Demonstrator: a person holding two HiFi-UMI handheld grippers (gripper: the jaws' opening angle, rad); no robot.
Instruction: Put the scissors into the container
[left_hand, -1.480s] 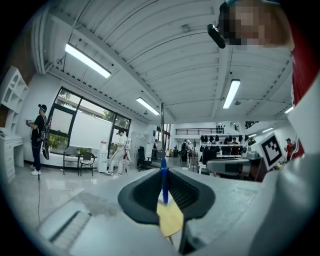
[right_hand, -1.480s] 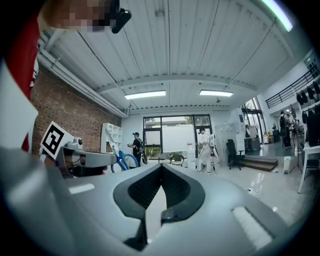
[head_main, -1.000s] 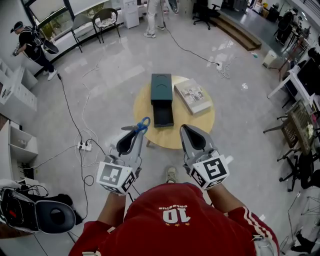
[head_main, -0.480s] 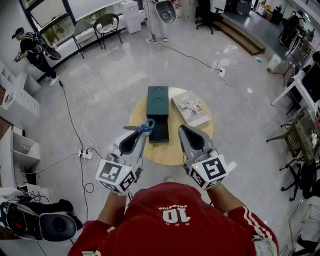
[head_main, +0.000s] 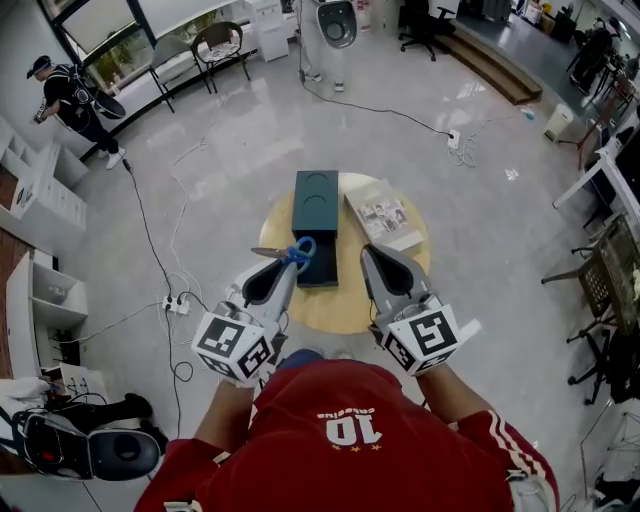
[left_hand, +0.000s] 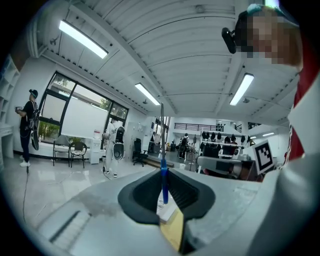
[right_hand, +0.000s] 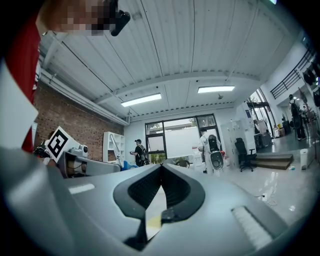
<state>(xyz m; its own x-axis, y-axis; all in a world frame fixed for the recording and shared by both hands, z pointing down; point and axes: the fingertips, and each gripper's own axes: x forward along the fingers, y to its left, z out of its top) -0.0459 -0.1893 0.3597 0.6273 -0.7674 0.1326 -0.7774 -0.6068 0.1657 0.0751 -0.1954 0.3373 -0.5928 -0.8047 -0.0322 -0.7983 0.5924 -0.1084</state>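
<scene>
Both tongs had come closer to the round desk (head_main: 345, 305) than a second before, and the scissors (head_main: 296, 251) had gone along with them. The left tongs (head_main: 292, 262) were squeezed tight on the scissors by the blue handle. The thin blades stuck out to the left in the head view. In the left gripper view the blue handle sat pinched between the two dark pads.

The scissors hung in the air just at the left edge of the dark green container (head_main: 318, 200). They were not inside it yet. The container lay in the middle of the desk, and a book (head_main: 385, 215) lay just beside it on the right.

The right tongs (head_main: 373, 255) were closed with nothing in them. They hung over the desk, to the right of the container.

The step in hand looked like carrying the scissors over to the container. Next, the left tongs would likely need to go a little more to the right, get the scissors over the container's open part, go down, and only then let go.
</scene>
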